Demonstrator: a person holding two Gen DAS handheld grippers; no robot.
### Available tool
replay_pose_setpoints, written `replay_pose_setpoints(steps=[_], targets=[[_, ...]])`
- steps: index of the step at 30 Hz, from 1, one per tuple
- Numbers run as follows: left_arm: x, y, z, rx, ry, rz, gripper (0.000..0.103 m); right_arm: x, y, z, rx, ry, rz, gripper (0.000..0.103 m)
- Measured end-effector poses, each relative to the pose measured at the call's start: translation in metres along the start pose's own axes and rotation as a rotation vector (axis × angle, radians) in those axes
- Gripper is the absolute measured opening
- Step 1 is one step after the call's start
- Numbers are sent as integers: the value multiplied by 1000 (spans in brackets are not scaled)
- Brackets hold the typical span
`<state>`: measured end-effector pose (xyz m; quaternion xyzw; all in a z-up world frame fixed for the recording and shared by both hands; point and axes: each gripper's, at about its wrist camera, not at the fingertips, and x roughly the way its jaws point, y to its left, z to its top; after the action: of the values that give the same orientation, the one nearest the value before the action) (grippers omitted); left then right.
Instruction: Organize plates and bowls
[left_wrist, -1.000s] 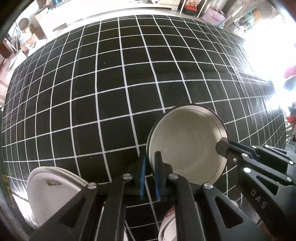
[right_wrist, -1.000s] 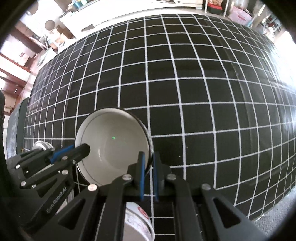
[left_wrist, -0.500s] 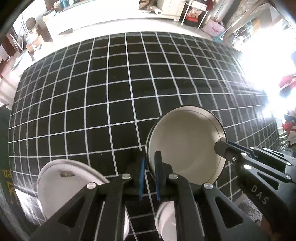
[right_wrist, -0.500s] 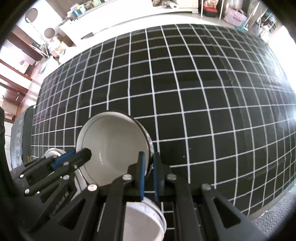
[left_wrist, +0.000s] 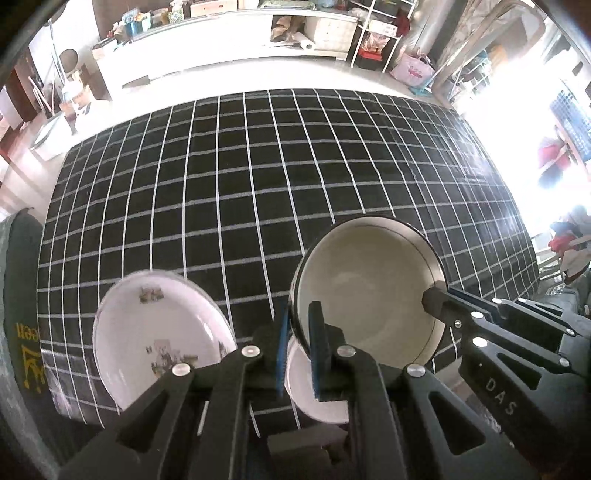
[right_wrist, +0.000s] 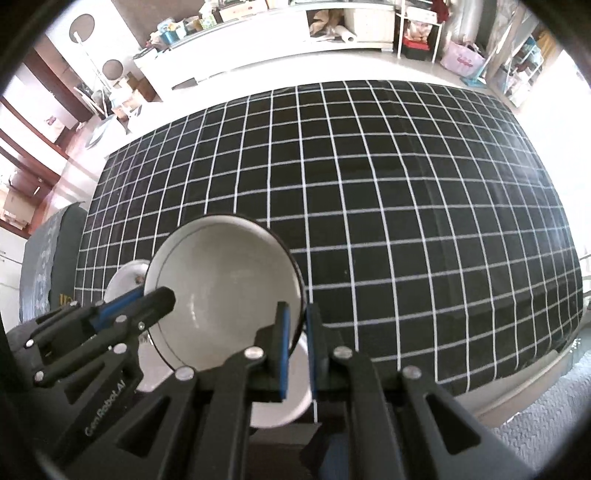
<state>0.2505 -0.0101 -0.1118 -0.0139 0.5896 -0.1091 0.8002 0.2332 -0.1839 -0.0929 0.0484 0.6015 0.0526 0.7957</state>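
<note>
So the left gripper (left_wrist: 298, 343) was clamped on the near-left rim of the cream, dark-rimmed enamel bowl (left_wrist: 369, 291), and the right gripper (right_wrist: 295, 341) was pinched on the opposite rim, so the bowl was carried between both, clear of the black grid-checked tablecloth (left_wrist: 240, 184). A small white bowl (left_wrist: 314, 398) was seen directly below it, and a white decorated plate (left_wrist: 159, 339) lay off to the left; probably a straight-down nesting was called for.

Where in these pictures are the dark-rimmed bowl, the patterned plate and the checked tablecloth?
dark-rimmed bowl (left_wrist: 369, 291): left wrist view, inner floor.
patterned plate (left_wrist: 155, 332): left wrist view, inside face.
checked tablecloth (right_wrist: 406, 206): right wrist view, bare middle.
</note>
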Motion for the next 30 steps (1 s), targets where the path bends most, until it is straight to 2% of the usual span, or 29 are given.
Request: replay_pose_setpoints(steps=[10,16,30], targets=[[15,-4,-49,2,55,15,8,13,3,-37,-14,54,-27,11],[28,-3,-69,-5,86,12,8,24,4,-46,-12,80,-36,11],[47,3,-74,-15,117,25,7,41,6,-51,-22,114,-41,11]])
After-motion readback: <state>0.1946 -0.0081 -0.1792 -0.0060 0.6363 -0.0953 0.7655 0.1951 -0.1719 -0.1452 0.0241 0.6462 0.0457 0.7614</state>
